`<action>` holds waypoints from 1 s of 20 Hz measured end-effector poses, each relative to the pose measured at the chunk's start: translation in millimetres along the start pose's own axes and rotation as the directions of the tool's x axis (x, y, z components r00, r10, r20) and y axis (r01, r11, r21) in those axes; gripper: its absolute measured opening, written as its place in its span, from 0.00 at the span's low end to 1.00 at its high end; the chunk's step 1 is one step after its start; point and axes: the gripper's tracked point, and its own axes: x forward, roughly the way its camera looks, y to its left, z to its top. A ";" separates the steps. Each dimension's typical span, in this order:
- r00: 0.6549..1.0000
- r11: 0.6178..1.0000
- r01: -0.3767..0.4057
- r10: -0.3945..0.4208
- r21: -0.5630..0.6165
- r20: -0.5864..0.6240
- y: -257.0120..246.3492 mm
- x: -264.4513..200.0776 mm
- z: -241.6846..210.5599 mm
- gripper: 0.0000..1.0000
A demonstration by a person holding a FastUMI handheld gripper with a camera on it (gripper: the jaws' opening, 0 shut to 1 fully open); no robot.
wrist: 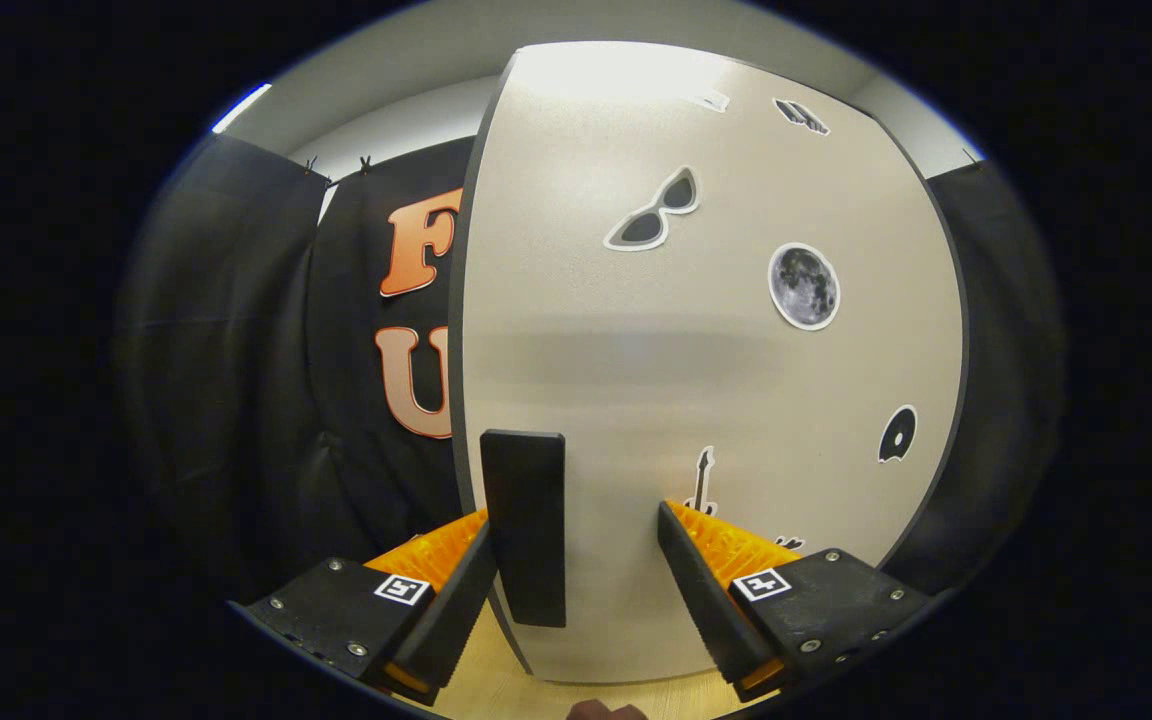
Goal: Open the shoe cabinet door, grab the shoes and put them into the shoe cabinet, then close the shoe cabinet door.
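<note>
Between the open tongs [576,570] stands the black handle [526,525] of the shoe cabinet door [696,370], close to the left finger; they straddle it probably to clamp and swing the door.

I see a sunglasses sticker [652,222], with a moon sticker [803,286] at its four o'clock. A guitar sticker [701,480] sits at the moon's seven o'clock. There is black cloth [236,350] and a pale wood surface [484,672].
</note>
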 end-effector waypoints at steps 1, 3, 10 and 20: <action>1.000 1.000 0.001 -0.001 0.005 0.000 -0.1 1.8 0.4 0.95; 1.000 1.000 0.000 0.000 0.012 -0.002 0.6 5.5 1.5 0.95; 0.999 0.998 -0.021 0.023 0.056 -0.039 11.5 -1.0 -3.7 0.95; 1.000 0.999 0.023 -0.024 0.022 0.013 3.5 -84.8 16.2 0.96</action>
